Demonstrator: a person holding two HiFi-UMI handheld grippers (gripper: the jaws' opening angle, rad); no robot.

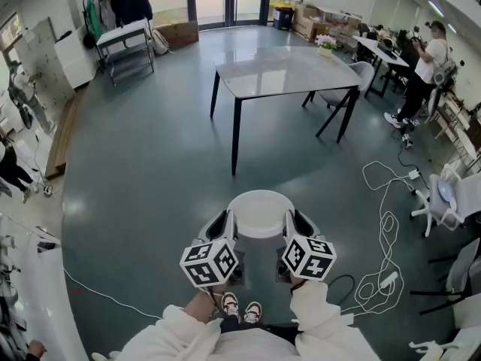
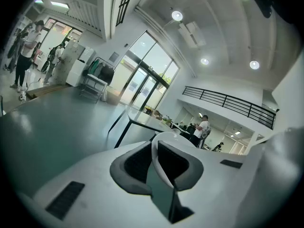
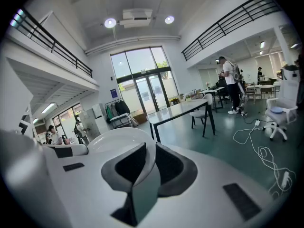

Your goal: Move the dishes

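Observation:
A white round plate [image 1: 259,210] hangs level over the green floor in the head view, held from both sides. My left gripper [image 1: 225,223] is shut on the plate's left rim and my right gripper [image 1: 298,223] is shut on its right rim. In the left gripper view the left gripper [image 2: 156,155] has its dark jaws pinched on the thin edge of the plate [image 2: 167,137]. In the right gripper view the right gripper [image 3: 148,161] clamps the rim of the plate [image 3: 116,137] the same way. Both marker cubes sit close to my sleeves.
A grey-topped table [image 1: 285,70] with black legs stands ahead, with chairs [image 1: 353,81] behind it. White cables [image 1: 383,232] loop on the floor at right near an office chair [image 1: 443,198]. A person [image 1: 425,55] stands far right. A clothes rack [image 1: 120,6] is at back left.

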